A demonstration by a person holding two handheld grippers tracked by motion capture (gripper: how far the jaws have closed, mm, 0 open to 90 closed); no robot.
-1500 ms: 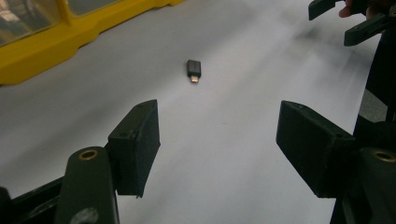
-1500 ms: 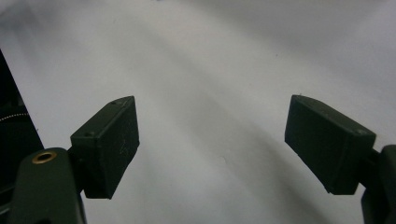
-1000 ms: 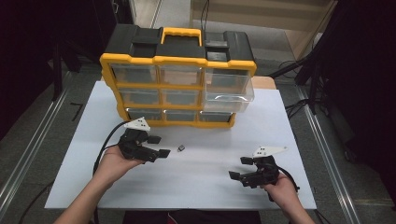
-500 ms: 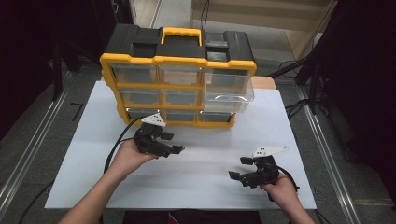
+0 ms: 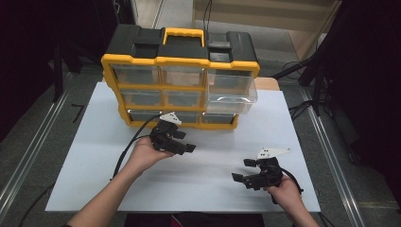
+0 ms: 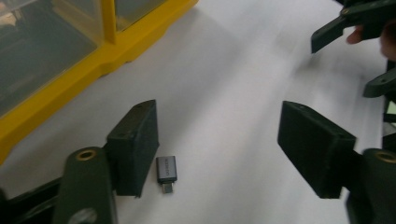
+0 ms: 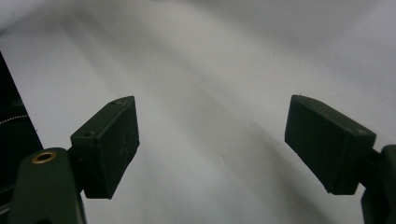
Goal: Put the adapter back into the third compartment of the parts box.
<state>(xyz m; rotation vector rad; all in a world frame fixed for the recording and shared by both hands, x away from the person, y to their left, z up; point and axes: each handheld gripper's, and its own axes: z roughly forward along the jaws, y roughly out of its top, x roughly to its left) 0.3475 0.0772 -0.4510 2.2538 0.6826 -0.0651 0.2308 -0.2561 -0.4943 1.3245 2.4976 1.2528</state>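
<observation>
The left hand-held gripper (image 5: 182, 144) is being held low over the white desk (image 5: 94, 142), just in front of the yellow and black drawer organizer (image 5: 179, 61) standing at the far side. Its jaws have just been opening and are being kept wide apart, with nothing pressed between them. In the left gripper view, a small grey adapter (image 6: 166, 171) is seen lying flat on the desk within the gap of the left hand-held gripper (image 6: 229, 149), just beside the inner face of the jaw on that view's left and well apart from the other jaw. Whether that jaw is touching the adapter cannot be told.

The right hand-held gripper (image 5: 243, 172) is being held at the near right of the desk, well apart from the left one. In the right gripper view the right hand-held gripper (image 7: 212, 140) is being shown with jaws spread wide over bare white surface, with nothing gripped.

One clear drawer (image 5: 231, 92) at the organizer's right is standing pulled out.
</observation>
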